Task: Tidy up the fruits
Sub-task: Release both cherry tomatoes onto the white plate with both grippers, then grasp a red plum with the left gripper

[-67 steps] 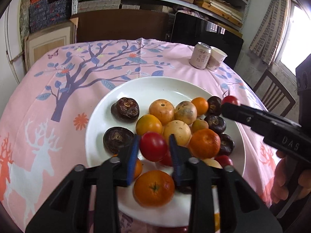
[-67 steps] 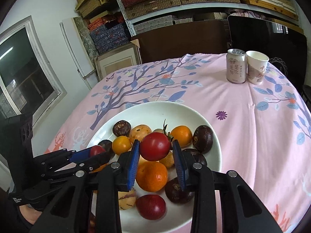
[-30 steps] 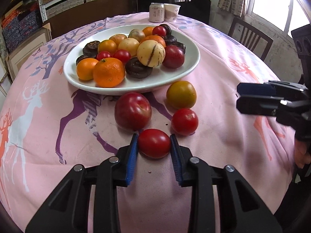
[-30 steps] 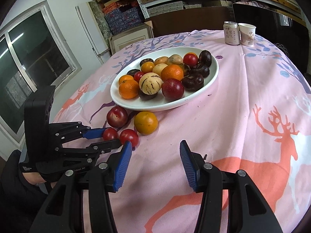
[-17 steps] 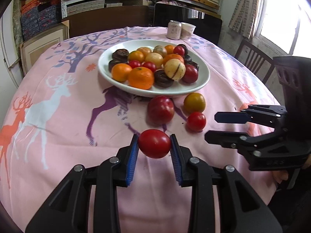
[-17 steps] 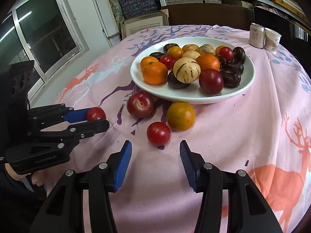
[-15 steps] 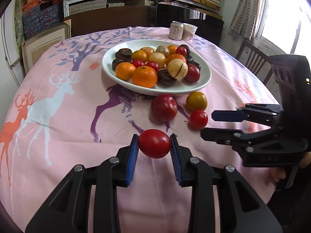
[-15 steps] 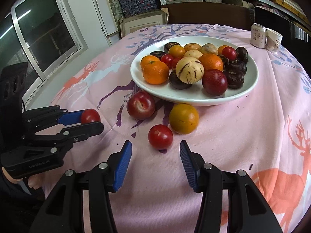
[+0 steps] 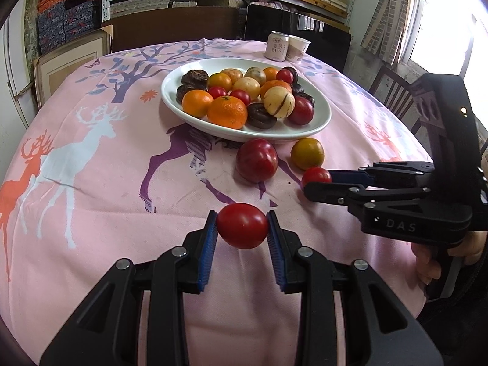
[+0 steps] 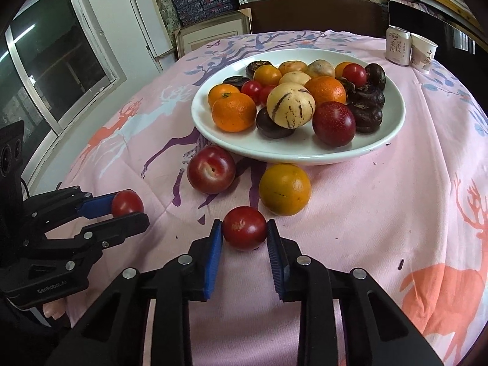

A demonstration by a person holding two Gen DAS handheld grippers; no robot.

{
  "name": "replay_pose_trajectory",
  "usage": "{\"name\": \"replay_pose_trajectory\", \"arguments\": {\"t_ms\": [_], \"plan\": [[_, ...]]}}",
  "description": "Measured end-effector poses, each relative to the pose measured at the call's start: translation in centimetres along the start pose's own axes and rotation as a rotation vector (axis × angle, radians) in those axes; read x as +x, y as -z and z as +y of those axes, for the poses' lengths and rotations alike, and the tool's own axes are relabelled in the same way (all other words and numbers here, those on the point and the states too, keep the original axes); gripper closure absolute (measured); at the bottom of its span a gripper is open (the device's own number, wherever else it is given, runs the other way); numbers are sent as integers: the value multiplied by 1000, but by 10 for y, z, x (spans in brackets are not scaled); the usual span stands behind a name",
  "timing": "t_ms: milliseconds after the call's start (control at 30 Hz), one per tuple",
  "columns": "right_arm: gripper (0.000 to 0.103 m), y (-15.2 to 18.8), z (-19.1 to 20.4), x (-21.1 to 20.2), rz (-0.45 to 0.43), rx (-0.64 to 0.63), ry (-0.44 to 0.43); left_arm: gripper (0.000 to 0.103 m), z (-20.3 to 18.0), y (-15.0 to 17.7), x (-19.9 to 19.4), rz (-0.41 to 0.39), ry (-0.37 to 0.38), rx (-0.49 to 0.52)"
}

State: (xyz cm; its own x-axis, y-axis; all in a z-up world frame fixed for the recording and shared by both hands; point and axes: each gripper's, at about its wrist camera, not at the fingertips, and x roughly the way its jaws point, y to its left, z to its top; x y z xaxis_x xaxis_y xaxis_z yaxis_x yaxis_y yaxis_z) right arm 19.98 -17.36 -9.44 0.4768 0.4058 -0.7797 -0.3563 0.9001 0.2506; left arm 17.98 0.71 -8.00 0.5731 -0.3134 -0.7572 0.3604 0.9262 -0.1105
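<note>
Two grippers each clamp a tomato: right gripper (image 10: 245, 236) on the tomato (image 10: 245, 228) touching the yellow fruit (image 10: 284, 189) near the plate's (image 10: 387, 140) front rim, left gripper (image 9: 242, 227) gripping its lifted tomato (image 9: 242, 225) nearer the table's front edge.

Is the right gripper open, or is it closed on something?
Closed. The right gripper has just been closing, and its blue pads now press both sides of a small red tomato on the tablecloth.

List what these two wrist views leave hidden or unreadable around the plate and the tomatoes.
- Right wrist view: fruit at the back of the white plate is partly covered by the striped melon and the oranges in front.
- Left wrist view: the tomato by the right gripper is half hidden behind its jaws.
- Both views: print on the can and paper cup is too small to read.
</note>
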Motion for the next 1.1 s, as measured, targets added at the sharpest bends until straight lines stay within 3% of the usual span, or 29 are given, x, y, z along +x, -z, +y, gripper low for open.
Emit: {"name": "replay_pose_trajectory", "arguments": {"t_ms": [233, 400, 700, 833, 933, 967, 1033, 1100], "plan": [[74, 5, -8, -23, -40, 13, -21, 72, -2, 0, -1, -1, 2, 2], [74, -6, -27, -46, -114, 32, -14, 72, -1, -10, -3, -18, 6, -6], [74, -78, -63, -55, -273, 72, 20, 72, 2, -105, 13, -120, 33, -11], [74, -110, -68, -30, -271, 63, 18, 72, 9, -142, 46, -96, 21, -51], [66, -126, -73, -9, -248, 67, 6, 71, 19, -157, 73, -61, 6, -101], [61, -129, -73, -5, -248, 68, 7, 66, 21, -158, 78, -55, 1, -115], [60, -131, -74, -4, -255, 77, 20, 45, 27, -157, 79, -65, -6, -148], [60, -127, -73, -10, -258, 79, 9, 39, 28, -153, 71, -88, -5, -152]]}}
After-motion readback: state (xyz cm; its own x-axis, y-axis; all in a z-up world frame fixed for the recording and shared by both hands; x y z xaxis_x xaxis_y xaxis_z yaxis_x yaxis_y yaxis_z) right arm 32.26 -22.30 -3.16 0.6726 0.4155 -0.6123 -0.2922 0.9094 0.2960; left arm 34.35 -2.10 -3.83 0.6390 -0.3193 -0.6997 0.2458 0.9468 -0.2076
